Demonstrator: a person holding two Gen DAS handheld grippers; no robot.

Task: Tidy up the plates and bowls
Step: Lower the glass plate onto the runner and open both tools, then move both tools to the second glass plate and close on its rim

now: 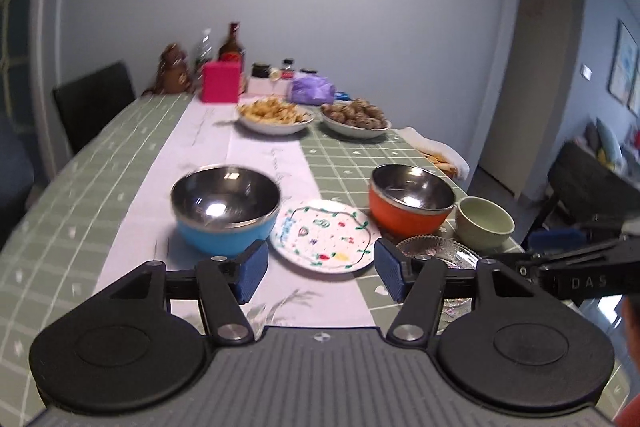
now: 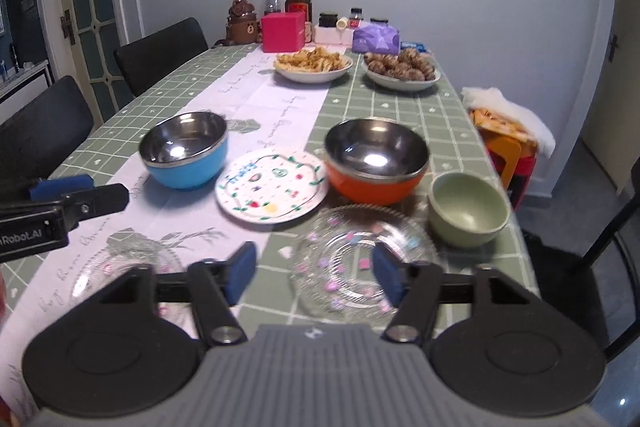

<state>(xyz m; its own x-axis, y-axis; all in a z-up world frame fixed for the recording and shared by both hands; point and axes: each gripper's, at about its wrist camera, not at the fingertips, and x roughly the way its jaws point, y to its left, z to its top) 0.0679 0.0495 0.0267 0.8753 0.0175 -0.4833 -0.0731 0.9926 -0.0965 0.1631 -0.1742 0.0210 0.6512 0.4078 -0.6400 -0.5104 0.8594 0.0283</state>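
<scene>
The painted plate (image 2: 272, 189) lies flat at the centre of the near table, half on the white runner (image 2: 240, 95). The blue bowl (image 2: 184, 151) sits just beside it at ten o'clock and the orange bowl (image 2: 374, 163) at two o'clock, both upright and empty, steel insides showing. At four o'clock from the plate lies a clear glass plate (image 2: 352, 259), with the small green bowl (image 2: 468, 209) just to its right, near the table edge. A second glass plate (image 2: 120, 267) rests at seven o'clock on the runner. Nothing is stacked yet, so sorting looks barely begun.

The right gripper (image 2: 314, 273) hangs above the nearer glass plate, jaws wide, nothing between them. The left gripper (image 1: 320, 269) hovers before the painted plate, likewise wide and empty, probably poised to choose a piece. Two served food dishes (image 2: 312, 67) sit far back at twelve o'clock, apart from the empties.
</scene>
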